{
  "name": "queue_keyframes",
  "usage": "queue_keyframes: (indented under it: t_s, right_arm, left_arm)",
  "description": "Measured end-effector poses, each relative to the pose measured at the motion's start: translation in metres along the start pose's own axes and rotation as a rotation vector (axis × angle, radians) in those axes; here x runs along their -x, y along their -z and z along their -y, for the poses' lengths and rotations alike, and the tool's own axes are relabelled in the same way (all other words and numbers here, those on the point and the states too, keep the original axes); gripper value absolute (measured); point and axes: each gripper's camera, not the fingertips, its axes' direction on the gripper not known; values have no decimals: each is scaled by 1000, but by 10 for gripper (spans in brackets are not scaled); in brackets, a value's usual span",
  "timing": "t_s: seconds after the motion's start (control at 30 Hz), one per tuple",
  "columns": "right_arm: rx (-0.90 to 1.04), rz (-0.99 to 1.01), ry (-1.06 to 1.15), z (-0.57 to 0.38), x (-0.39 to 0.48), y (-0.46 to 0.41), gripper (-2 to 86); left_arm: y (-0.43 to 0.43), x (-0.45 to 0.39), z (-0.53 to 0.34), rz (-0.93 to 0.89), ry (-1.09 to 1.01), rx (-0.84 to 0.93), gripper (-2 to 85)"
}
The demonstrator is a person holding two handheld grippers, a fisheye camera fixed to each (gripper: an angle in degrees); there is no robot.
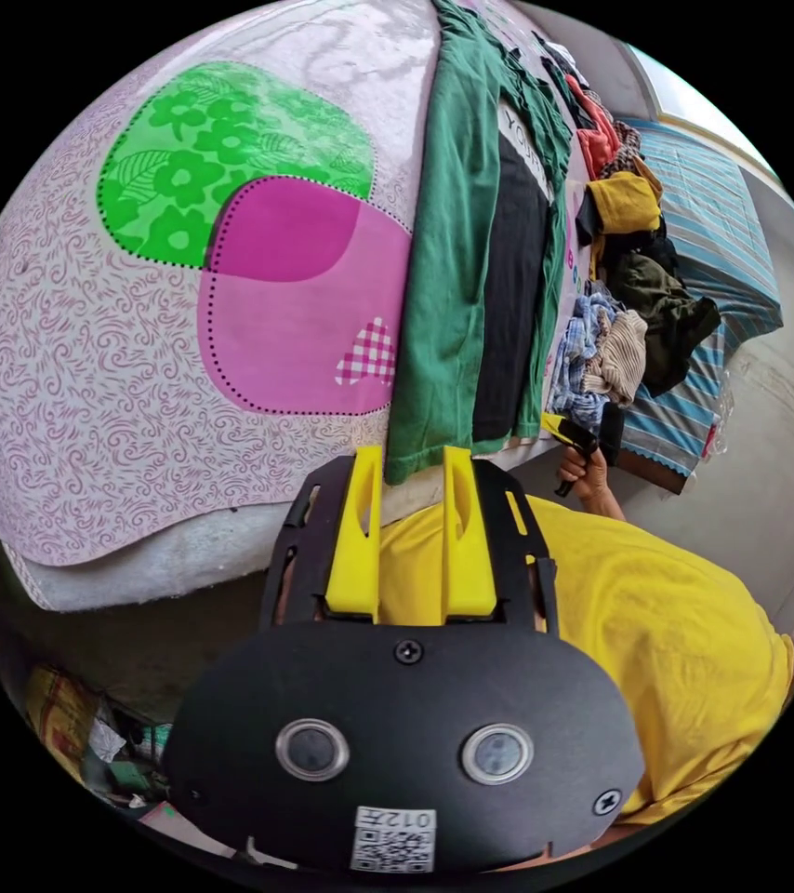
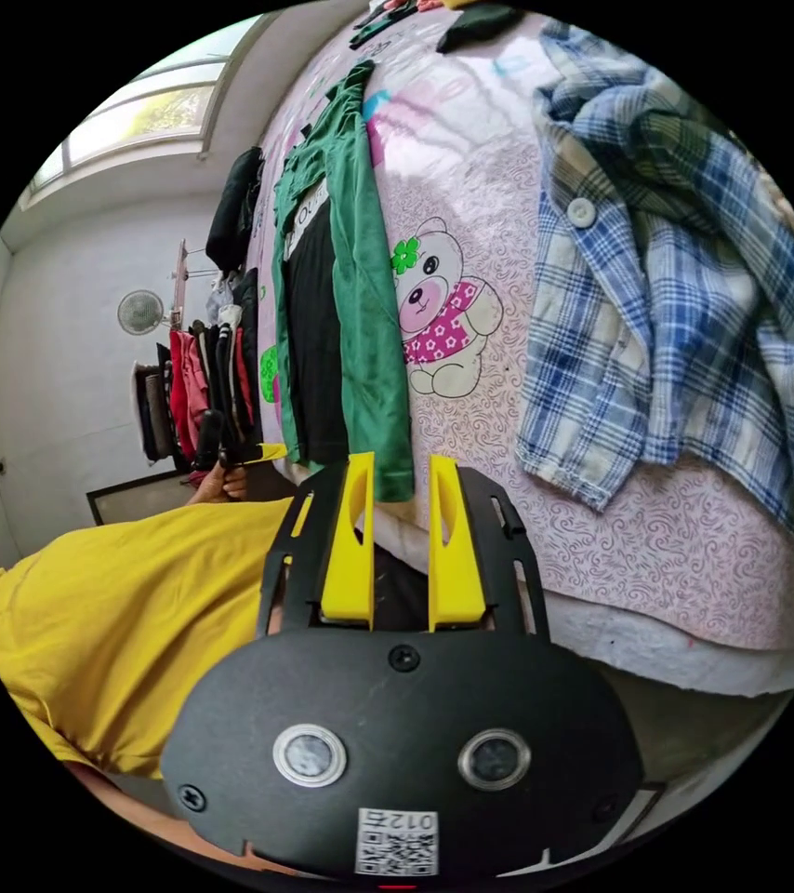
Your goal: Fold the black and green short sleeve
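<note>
Garment: the black and green short-sleeve shirt point(image 1: 476, 270) lies on the bed, already narrowed into a long strip, green side panels turned in over the black middle. Its near end hangs just over the bed's edge toward the person.
Bed: a mattress under a pale sheet with a fine swirl print point(image 1: 90, 372), carrying a green and pink patch in the left gripper view and a cartoon bear in the right gripper view.
Left tool: the yellow-jawed left tool point(image 1: 413, 465) is released, jaws apart with a clear gap. They stand astride the near corner of the strip's hem, not pressing on it.
Right tool: the yellow-jawed right tool point(image 2: 399, 474) is likewise released. Its jaws sit at the other near corner of the same hem, cloth just at the left jaw tip.
Step in hand: judging by the layout, the lengthwise folds are done and both tools are lining up on the near hem.
Next move calls for: closing both tools on the two hem corners together, then carrying that end up over the strip toward the collar, keeping the edges level.
Nearby: a blue and white plaid button shirt point(image 2: 676, 279) lies well apart from the strip on its right side. A heap of mixed clothes point(image 1: 629, 307) is piled beyond.
Person: a yellow top point(image 1: 657, 633) shows below the bed edge.
</note>
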Motion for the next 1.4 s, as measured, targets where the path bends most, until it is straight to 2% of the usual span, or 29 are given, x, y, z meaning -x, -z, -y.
queue_keyframes:
  t_s: [0.17,0.3,0.47,0.6,0.97,1.2,1.4]
  right_arm:
    - [36,-11,21,7,11,8,69]
    - [41,9,-4,6,11,15,49]
    - [39,66,22,3,28,25,18]
    - [33,106,53,2,44,37,15]
    - [65,15,-20,0,55,56,62]
    - [41,37,-64,-6,55,76,70]
    - [39,55,-64,-5,60,89,66]
  left_arm:
    - [-8,2,-10,30,-96,96,54]
    - [-9,7,-22,88,-95,106,21]
    - [14,14,-38,-73,-118,30,12]
    - [30,9,-48,-77,-193,27,18]
    - [43,32,-61,-155,-87,42,101]
    - [68,46,-79,-227,37,-95,105]
    - [67,32,-77,-174,11,-40,89]
